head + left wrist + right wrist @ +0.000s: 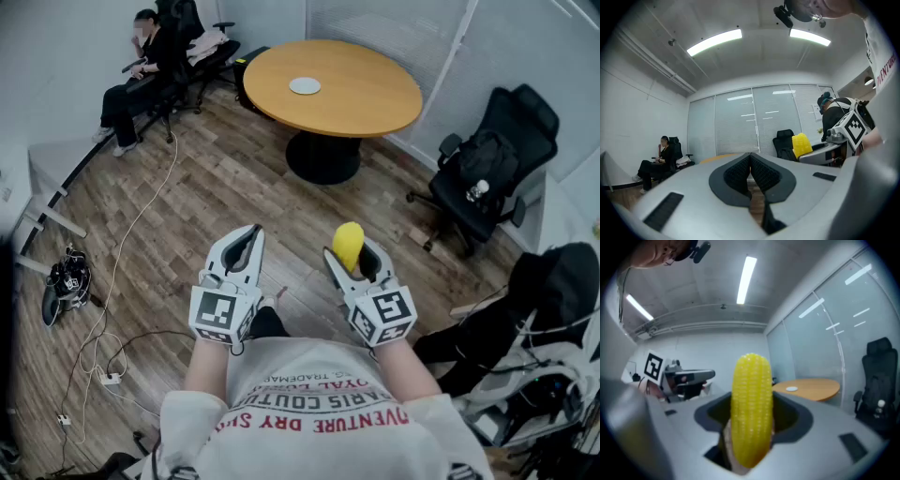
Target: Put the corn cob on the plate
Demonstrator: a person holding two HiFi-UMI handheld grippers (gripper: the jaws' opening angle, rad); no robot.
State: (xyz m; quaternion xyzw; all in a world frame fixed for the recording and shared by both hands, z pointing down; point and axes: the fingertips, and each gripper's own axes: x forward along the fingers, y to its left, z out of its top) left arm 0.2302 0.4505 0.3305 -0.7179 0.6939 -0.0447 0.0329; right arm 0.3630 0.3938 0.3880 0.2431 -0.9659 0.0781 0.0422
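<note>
Jaws of the right gripper (pixel 354 257) are clamped on the cob (pixel 751 408), which must yet be carried to the distant plate (pixel 305 86).

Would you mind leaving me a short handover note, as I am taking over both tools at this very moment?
Right tool: closed on the corn cob, which stands upright between its jaws, held in the air in front of the body.
Left tool: jaws together, nothing between them.
Plate: bare, on the round table across the room ahead.
Done: the cob is picked up.
Left: carry it over to the table, lower it onto the plate, open the right tool and draw back.
</note>
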